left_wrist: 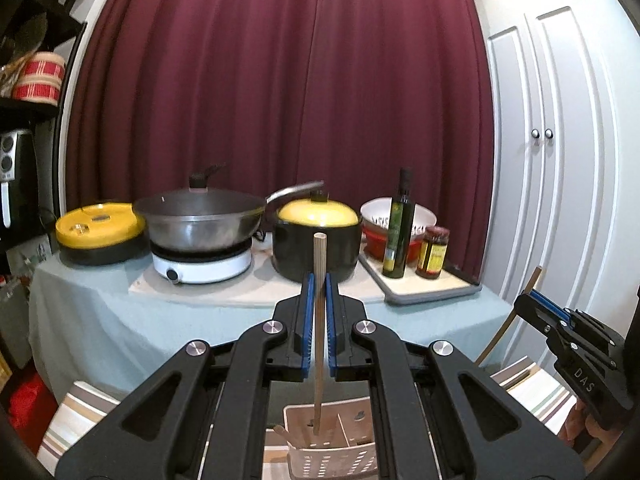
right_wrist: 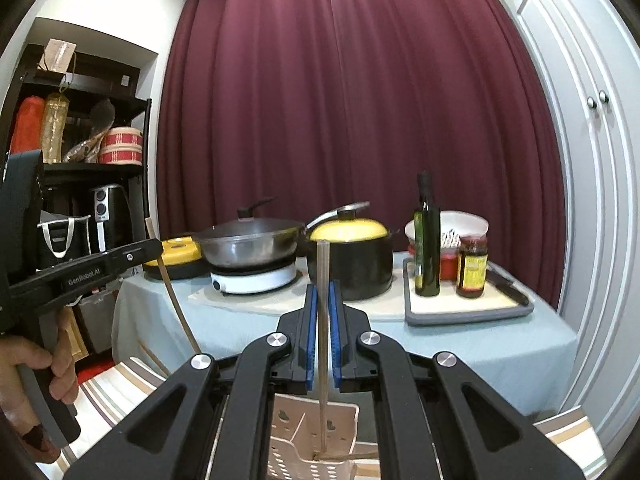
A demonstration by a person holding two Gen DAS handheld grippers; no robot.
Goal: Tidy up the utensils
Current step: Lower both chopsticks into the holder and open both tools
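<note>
In the left wrist view, my left gripper (left_wrist: 319, 280) is shut on a wooden chopstick (left_wrist: 319, 320) held upright. Its lower end dips into a white perforated utensil caddy (left_wrist: 320, 466) directly below. My right gripper (left_wrist: 538, 304) shows at the right edge, clamping a second slanted chopstick (left_wrist: 505, 326). In the right wrist view, my right gripper (right_wrist: 323, 290) is shut on an upright chopstick (right_wrist: 323, 320) whose tip reaches into the caddy (right_wrist: 288, 420). My left gripper (right_wrist: 152, 246), held by a hand, shows at the left with its chopstick (right_wrist: 176, 304).
Beyond the caddy, a cloth-covered table (left_wrist: 100, 320) carries a wok (left_wrist: 200, 220) on a white cooker, a black pot with a yellow lid (left_wrist: 316, 240), and a tray (right_wrist: 468, 308) with an oil bottle (right_wrist: 427, 248) and a jar (right_wrist: 472, 266). Striped cloth (right_wrist: 116, 392) lies under the caddy. A shelf stands left, white doors right.
</note>
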